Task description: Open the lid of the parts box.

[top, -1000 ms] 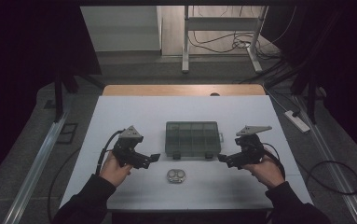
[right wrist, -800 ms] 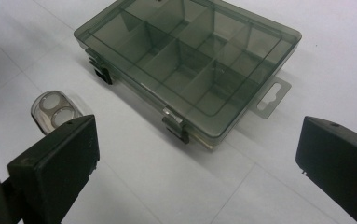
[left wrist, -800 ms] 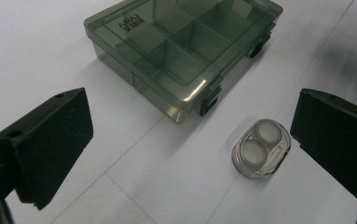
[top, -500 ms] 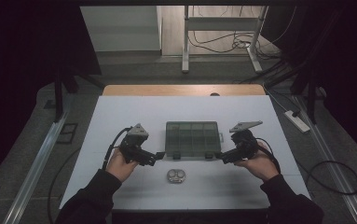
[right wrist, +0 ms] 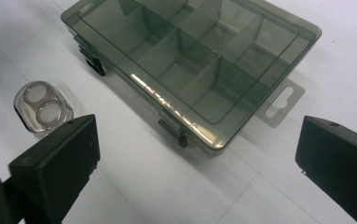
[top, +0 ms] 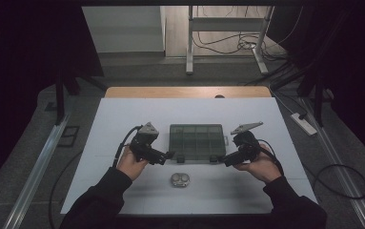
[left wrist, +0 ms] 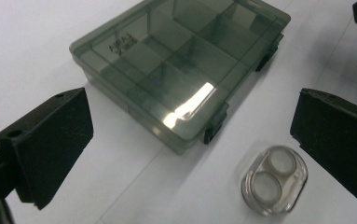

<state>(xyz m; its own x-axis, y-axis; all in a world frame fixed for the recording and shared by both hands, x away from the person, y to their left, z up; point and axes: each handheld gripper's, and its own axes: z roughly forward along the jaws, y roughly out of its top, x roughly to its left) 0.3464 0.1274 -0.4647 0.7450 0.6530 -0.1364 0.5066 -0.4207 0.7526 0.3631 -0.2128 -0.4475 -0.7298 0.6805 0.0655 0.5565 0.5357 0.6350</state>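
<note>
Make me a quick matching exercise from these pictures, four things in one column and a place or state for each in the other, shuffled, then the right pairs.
Things:
1. compartment box
2. small clear case
3. left gripper
4. right gripper

Places or states:
A. open, at the box's right front corner
B. lid shut, latches facing the person
C. open, at the box's left front corner
D. lying on the table in front of the box

Pairs: 1-B, 2-D, 3-C, 4-A
</note>
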